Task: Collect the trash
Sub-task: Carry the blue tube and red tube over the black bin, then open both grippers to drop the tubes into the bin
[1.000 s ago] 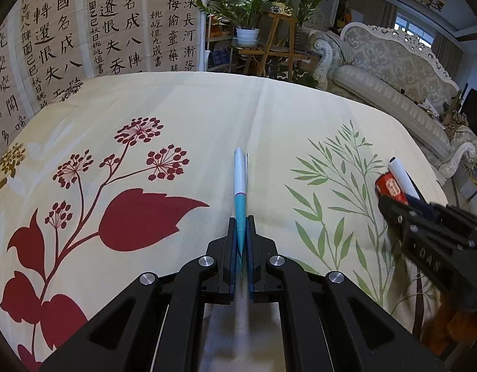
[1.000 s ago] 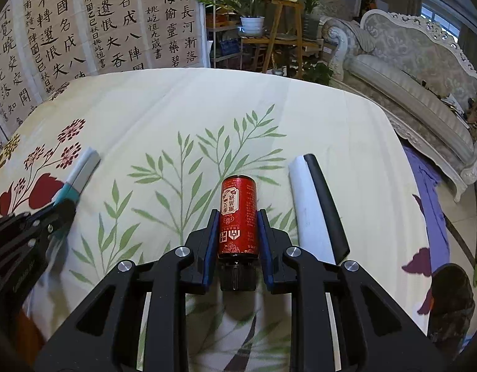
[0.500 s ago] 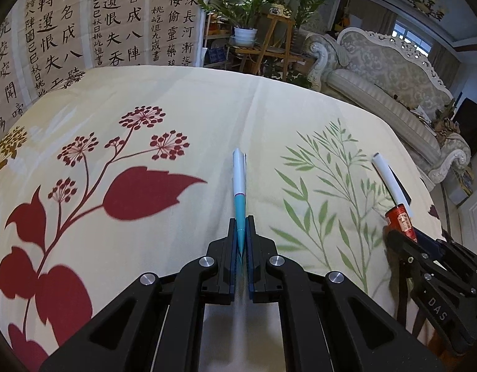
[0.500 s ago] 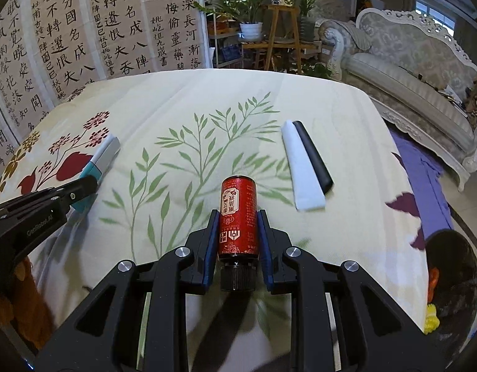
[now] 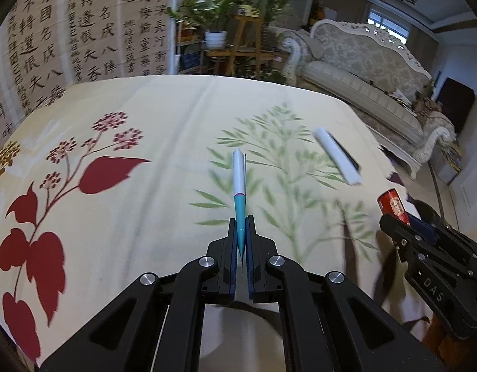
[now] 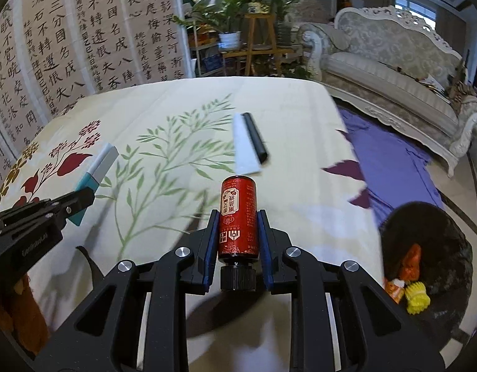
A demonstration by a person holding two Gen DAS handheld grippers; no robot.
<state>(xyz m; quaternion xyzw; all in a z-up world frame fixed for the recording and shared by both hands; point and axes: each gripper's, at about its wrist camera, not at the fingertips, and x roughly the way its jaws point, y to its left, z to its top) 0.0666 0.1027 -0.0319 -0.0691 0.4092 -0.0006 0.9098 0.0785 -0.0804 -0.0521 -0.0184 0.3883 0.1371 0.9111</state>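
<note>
1. Left wrist view: our left gripper [image 5: 242,232] has its jaws closed tight on a flat teal-and-white paper box [image 5: 239,183], held clear above the floral cloth-covered surface [image 5: 164,142]. Since a second ago we have pulled back and swung right, so the white-and-black folded packet [image 5: 336,156] lies farther off.
2. Right wrist view: our right gripper [image 6: 237,232] clamps a red cylindrical bottle with a black cap [image 6: 238,217]. A dark trash bin [image 6: 430,248] has come into sight near right, so we judge drop-off is next.
</note>
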